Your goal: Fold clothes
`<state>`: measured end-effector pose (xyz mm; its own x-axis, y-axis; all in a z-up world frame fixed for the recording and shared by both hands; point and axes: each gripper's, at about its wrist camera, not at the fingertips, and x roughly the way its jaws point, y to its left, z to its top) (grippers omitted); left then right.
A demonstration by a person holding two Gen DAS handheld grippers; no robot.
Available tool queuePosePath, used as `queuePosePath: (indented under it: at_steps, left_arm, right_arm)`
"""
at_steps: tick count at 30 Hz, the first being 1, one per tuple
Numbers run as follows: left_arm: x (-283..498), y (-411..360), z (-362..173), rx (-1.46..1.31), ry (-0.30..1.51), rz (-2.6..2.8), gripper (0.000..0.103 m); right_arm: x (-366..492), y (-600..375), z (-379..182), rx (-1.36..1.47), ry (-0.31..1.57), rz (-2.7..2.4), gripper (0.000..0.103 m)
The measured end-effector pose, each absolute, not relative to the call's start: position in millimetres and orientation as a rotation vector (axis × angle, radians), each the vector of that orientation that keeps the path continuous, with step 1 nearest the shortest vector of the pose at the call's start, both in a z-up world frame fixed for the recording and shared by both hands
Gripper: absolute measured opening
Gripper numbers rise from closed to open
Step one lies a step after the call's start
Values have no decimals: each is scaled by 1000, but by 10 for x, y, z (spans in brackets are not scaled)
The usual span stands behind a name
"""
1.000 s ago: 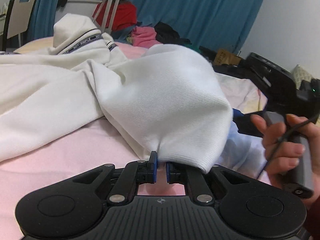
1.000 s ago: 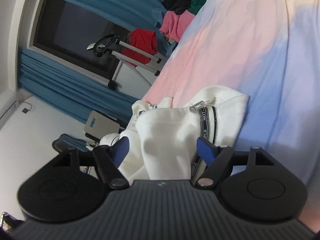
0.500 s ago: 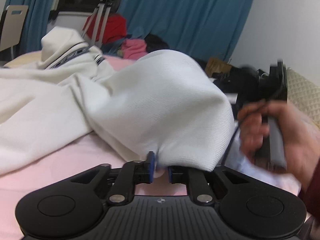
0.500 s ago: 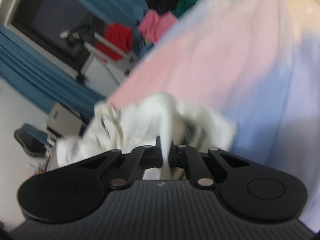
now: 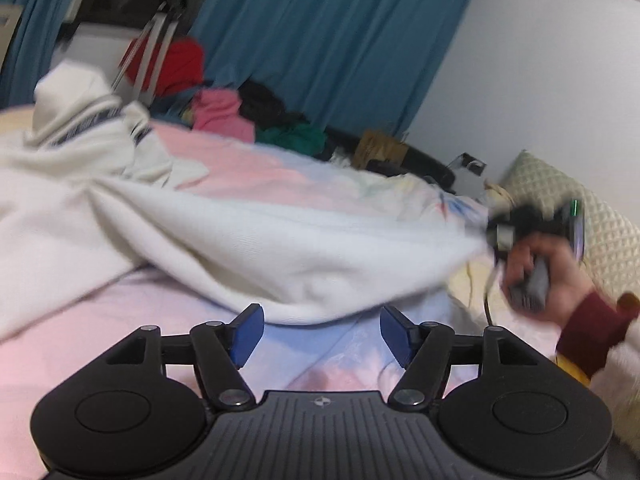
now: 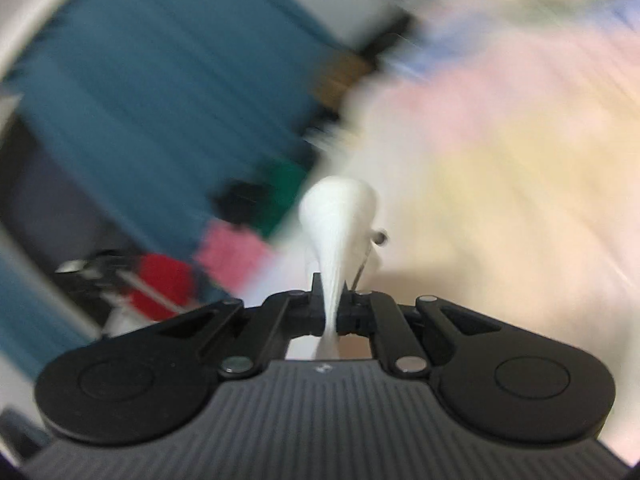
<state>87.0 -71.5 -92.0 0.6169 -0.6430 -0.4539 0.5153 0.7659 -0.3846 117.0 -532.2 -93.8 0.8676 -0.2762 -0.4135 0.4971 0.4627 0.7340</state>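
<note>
A white hooded sweatshirt [image 5: 240, 240] lies across a pastel pink and blue bed sheet [image 5: 80, 328]. Its hood with dark striped trim sits at the far left. My left gripper [image 5: 322, 332] is open and empty, its blue pads just below the garment's near edge. My right gripper [image 6: 334, 308] is shut on a bunched piece of the white sweatshirt [image 6: 338, 216], which stands up between the fingers. In the left wrist view the right gripper [image 5: 496, 236] holds the garment's right end, stretched out to the right. The right wrist view is heavily blurred.
A pile of red, pink, black and green clothes [image 5: 224, 112] lies at the far side of the bed before blue curtains [image 5: 328, 40]. A tripod [image 5: 160, 20] stands at the back left. A quilted pillow [image 5: 592, 224] lies at the right.
My left gripper has opened and let go of the sweatshirt. My right gripper shut on the garment and has pulled it to the right, flattening the raised fold.
</note>
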Motion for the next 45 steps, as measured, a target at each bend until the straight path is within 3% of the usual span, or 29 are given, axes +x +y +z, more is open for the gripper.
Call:
queuePosePath:
  at_steps: [4, 12, 20, 24, 26, 28, 30, 41, 45]
  left_arm:
    - [1021, -596, -992, -295, 693, -578, 81]
    - [1311, 449, -1166, -770, 874, -275, 89]
    - [1236, 1376, -1388, -1220, 768, 13, 89]
    - [1262, 1688, -1532, -1365, 679, 120, 78]
    - [1289, 1786, -1598, -1405, 666, 170, 59]
    - [1326, 1842, -1604, -1388, 689, 205, 29]
    - [1340, 1859, -1537, -1347, 699, 223, 15]
    - [1184, 2221, -457, -1084, 638, 120, 11]
    - [1104, 2418, -310, -1029, 736, 120, 11]
  right_arm:
    - [1121, -5561, -1503, 1141, 442, -566, 6]
    - [1091, -5445, -1350, 1073, 408, -490, 6]
    - [1131, -5540, -1311, 1062, 426, -481, 6]
    - [1222, -5588, -1304, 1048, 390, -454, 6]
    - [1262, -5604, -1295, 1034, 376, -446, 6]
    - [1312, -5609, -1322, 1029, 380, -456, 6]
    - [1362, -5614, -1348, 1024, 384, -467, 6]
    - [1337, -5655, -1310, 1039, 374, -516, 6]
    - [1231, -5672, -1242, 1049, 373, -533, 6]
